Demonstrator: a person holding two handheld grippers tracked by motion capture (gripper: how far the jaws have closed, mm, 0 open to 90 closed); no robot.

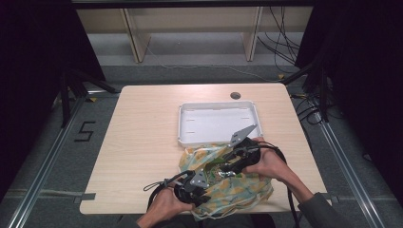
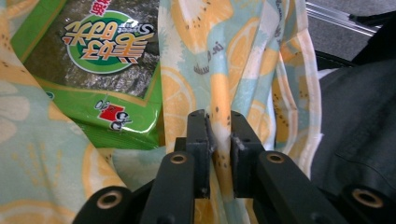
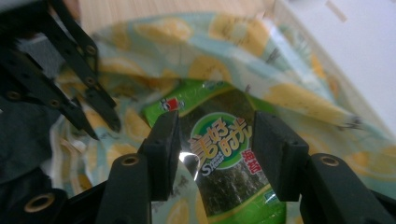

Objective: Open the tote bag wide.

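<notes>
Two of my fingers on the left gripper (image 2: 218, 140) pinch a fold of the lemon-print bag (image 2: 233, 70), thin, limp cloth that slides and bunches, so its hem is the place to grip. My right gripper (image 3: 215, 154) stands spread astride the seaweed packet (image 3: 224, 163) at twelve o'clock, light, crinkly and glossy, best taken across its edges. Cloth hides the packet's far end, and the white tray (image 1: 218, 121) beyond looks blurred.
</notes>
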